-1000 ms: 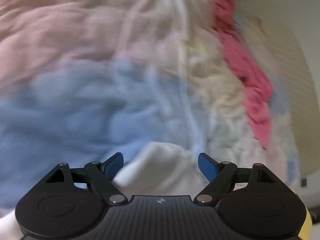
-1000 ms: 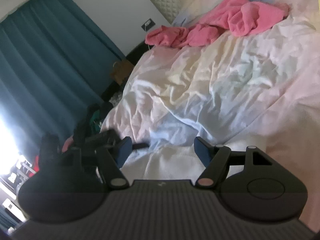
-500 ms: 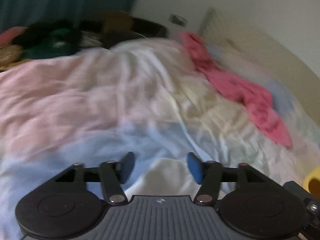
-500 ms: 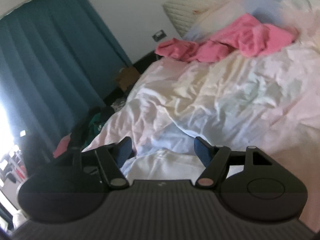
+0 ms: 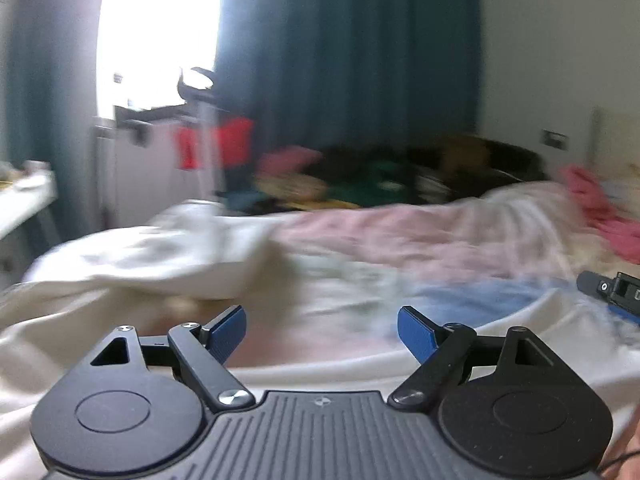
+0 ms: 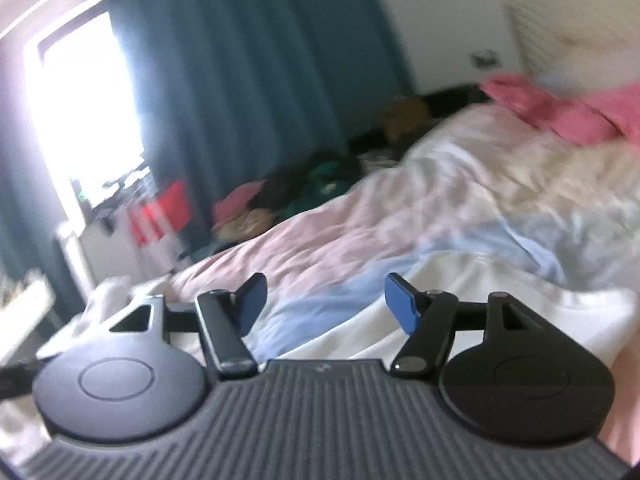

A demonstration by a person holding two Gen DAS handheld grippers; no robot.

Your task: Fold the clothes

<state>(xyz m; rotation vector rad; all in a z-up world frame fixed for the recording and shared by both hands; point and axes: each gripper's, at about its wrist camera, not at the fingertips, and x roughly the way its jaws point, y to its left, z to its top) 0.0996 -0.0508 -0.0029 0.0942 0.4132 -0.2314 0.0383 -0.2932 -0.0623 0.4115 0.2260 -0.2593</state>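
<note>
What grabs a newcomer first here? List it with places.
The blazing window at upper left, framed by teal curtains, pulls the eye first. Next comes the pink garment heaped at the bed's far right end, on the rumpled pastel duvet. A white garment lies near the left gripper, between whose open fingers nothing sits.

Seemingly rumpled white garment (image 5: 132, 256) on bed

No legible text, label, brand name or number appears in either view. The one mark visible is a small round emblem on the ribbed body of each gripper, left gripper (image 5: 321, 330) and right gripper (image 6: 323, 300), too small and blurred to identify.
</note>
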